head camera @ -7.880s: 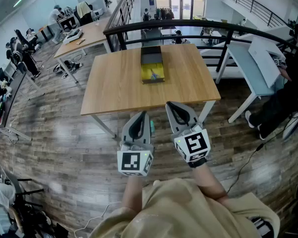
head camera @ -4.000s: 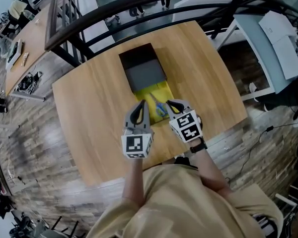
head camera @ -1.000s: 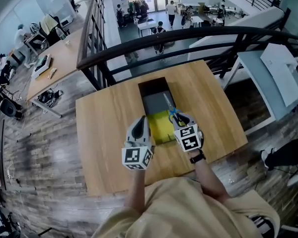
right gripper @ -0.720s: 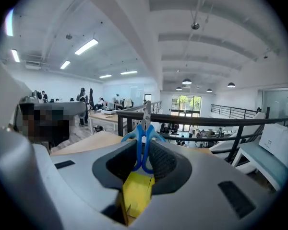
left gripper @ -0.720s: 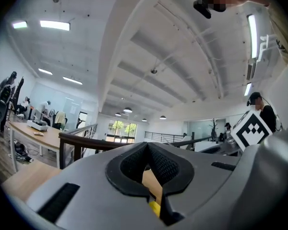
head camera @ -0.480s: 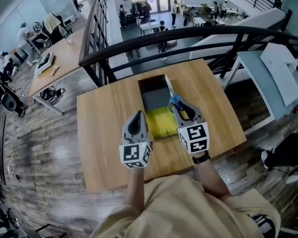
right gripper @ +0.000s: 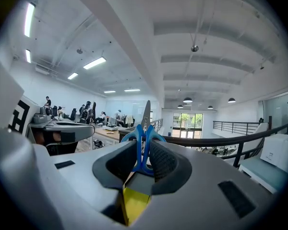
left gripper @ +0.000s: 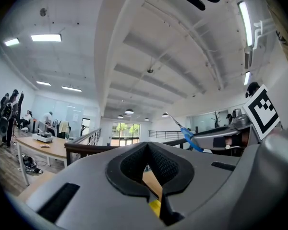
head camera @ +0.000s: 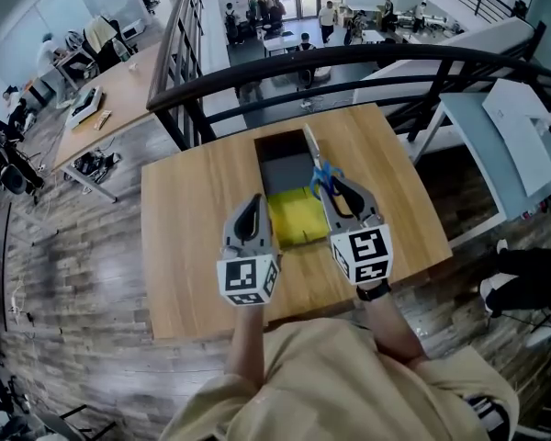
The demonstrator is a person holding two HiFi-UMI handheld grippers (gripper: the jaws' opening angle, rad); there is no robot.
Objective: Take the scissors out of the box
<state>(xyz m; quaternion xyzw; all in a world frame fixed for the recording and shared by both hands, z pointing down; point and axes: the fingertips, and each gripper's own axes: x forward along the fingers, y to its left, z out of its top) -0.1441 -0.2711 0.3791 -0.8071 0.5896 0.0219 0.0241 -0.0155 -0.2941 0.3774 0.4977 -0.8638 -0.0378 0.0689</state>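
Observation:
In the head view my right gripper [head camera: 330, 184] is shut on the blue handles of the scissors [head camera: 320, 167], whose blades point away from me, in the air above the right side of the box [head camera: 297, 220]. The box has a yellow inside and a dark far half, and lies in the middle of the wooden table [head camera: 193, 219]. The right gripper view shows the scissors [right gripper: 143, 145] upright between the pads, lifted well above the table. My left gripper [head camera: 253, 206] hovers left of the box, shut and holding nothing. In the left gripper view the scissors [left gripper: 187, 139] appear at the right.
A black railing [head camera: 257, 67] runs just beyond the table's far edge, with a drop to a lower floor behind it. A white desk [head camera: 514, 127] stands to the right, and another wooden table [head camera: 110, 85] to the far left. My body is at the table's near edge.
My right gripper has risen with the scissors, lifting them from low over the box to high above its right side. The left gripper has lifted a little beside the box.

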